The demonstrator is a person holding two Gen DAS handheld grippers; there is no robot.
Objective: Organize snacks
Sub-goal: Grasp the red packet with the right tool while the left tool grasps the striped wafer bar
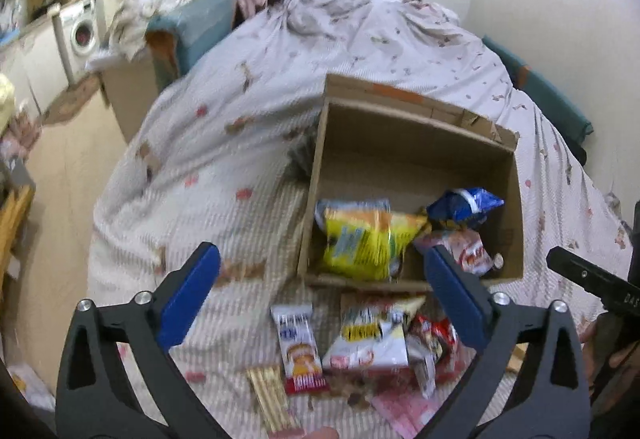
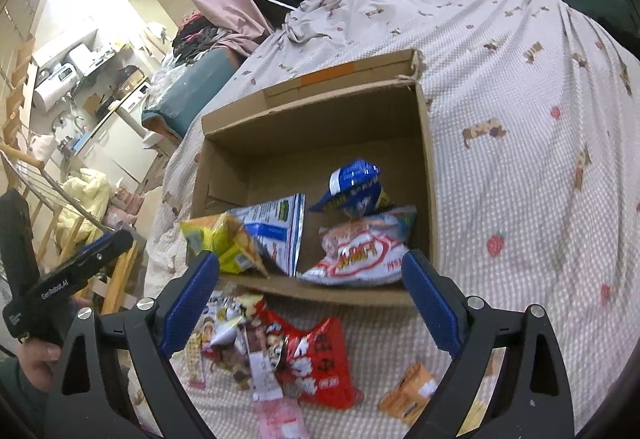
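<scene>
Left wrist view: the left gripper (image 1: 320, 295) hangs over the bed (image 1: 208, 167) with its blue pads spread wide and nothing between them. Beyond it an open cardboard box (image 1: 412, 143) sits on the patterned cover, holding a yellow bag (image 1: 360, 239), a blue bag (image 1: 464, 205) and a white-and-red bag (image 1: 472, 251). More snacks lie loose on the cover just in front of the box: a white-and-red bar (image 1: 300, 347), a white pack (image 1: 368, 339), a red pack (image 1: 436, 339) and a beige stick pack (image 1: 268, 395). In the right wrist view, the right gripper (image 2: 310, 303) also stands wide apart and empty, above a red bag (image 2: 320, 355) and a small orange pack (image 2: 408, 391) on the cover. A hand (image 2: 36, 355) at lower left holds the other tool's handle.
</scene>
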